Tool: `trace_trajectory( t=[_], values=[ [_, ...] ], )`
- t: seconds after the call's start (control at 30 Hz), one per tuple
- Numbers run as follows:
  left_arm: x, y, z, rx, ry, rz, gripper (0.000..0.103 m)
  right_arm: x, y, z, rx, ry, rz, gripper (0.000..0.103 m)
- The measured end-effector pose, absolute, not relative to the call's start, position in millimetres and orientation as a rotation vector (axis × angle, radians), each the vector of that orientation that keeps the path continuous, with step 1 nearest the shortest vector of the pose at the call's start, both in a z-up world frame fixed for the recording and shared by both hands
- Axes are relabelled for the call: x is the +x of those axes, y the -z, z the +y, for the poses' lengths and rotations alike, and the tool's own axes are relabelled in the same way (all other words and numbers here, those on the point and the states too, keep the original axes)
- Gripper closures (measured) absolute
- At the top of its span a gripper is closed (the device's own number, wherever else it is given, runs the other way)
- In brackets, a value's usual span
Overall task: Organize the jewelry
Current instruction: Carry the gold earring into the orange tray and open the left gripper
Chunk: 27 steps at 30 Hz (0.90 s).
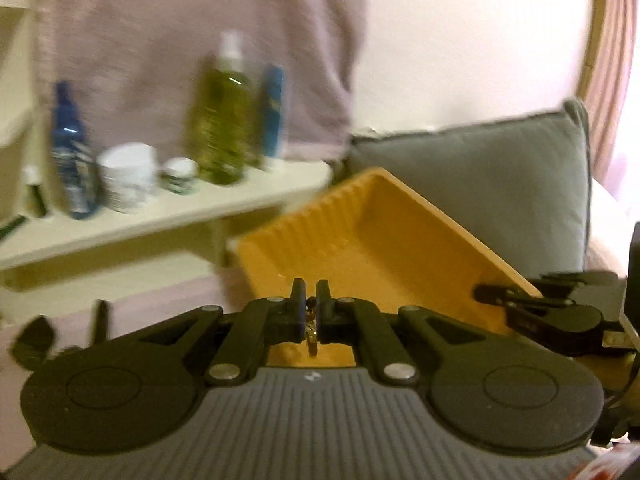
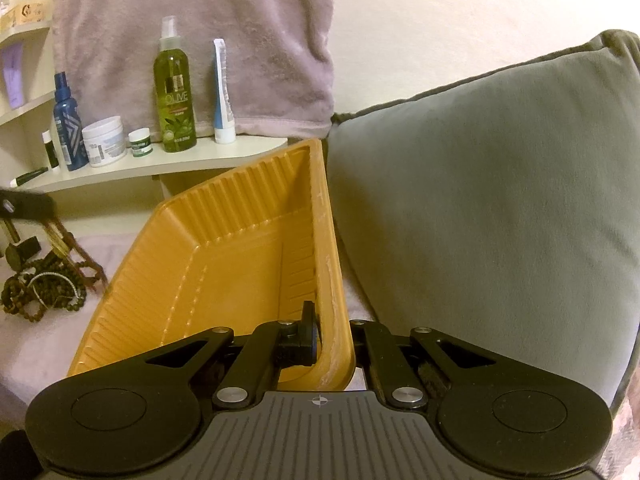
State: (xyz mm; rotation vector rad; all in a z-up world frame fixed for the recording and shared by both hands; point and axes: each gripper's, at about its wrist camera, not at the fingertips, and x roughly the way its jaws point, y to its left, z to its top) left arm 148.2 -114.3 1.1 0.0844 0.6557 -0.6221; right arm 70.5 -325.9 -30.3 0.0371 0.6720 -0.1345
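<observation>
An orange ribbed plastic tray (image 1: 372,240) is tilted above a pink blanket; it also shows in the right wrist view (image 2: 224,248). My right gripper (image 2: 324,328) is shut on the tray's near right rim, and it shows at the right in the left wrist view (image 1: 504,300). My left gripper (image 1: 311,296) is shut on a small gold piece of jewelry (image 1: 311,334) that hangs between its fingers, just in front of the tray's near edge. A heap of dark bead necklaces (image 2: 44,288) lies on the blanket at the left.
A grey cushion (image 2: 480,200) leans right behind the tray. A white shelf (image 2: 160,164) holds a green bottle (image 2: 175,92), a blue bottle (image 2: 68,128), a tube (image 2: 222,92) and white jars (image 2: 103,140). A mauve towel (image 2: 208,32) hangs behind.
</observation>
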Motion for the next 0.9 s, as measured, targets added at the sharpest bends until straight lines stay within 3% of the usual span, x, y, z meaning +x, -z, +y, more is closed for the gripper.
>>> trace_trajectory(
  t=[0.37, 0.43, 0.5, 0.9],
  values=[
    [142.1, 45.9, -151.4, 0.111, 0.68, 0.766, 0.099, 69.7, 33.1, -329.8, 0.065, 0.131, 0.682, 0.099],
    [142.8, 47.7, -150.0, 0.109, 0.676, 0.77, 0.097, 70.2, 33.5, -330.3, 0.068, 0.13, 0.685, 0.099],
    [144.1, 45.7, -146.0, 0.094, 0.665, 0.762, 0.085, 70.1, 33.7, -330.1, 0.068, 0.13, 0.685, 0.099],
    [144.3, 18.2, -49.6, 0.071, 0.363, 0.656, 0.083, 70.1, 34.4, -330.6, 0.063, 0.129, 0.689, 0.099]
  ],
)
